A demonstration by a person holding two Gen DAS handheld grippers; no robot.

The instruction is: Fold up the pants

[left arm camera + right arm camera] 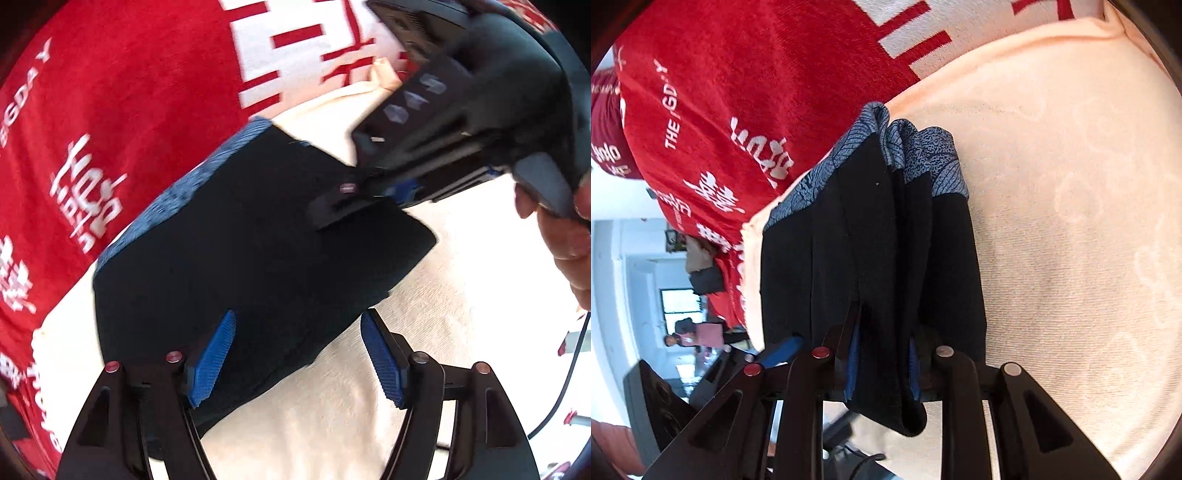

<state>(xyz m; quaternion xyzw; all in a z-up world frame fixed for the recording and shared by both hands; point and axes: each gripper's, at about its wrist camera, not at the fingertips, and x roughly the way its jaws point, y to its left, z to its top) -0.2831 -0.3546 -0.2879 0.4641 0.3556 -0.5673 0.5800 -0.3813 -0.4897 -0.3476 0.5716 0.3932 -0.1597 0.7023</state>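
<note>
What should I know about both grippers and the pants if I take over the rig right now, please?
Left gripper: open, blue pads standing either side of the near edge of the black pants, not pressing.
Right gripper: shut on the folded end of the pants, layers bunched between its pads.
Pants: lying folded on the cream towel, blue patterned waistband at the far end, beside the red printed blanket.
Done: folded into a narrow stack.
Left: probably release the right grip and tidy the stack.
</note>
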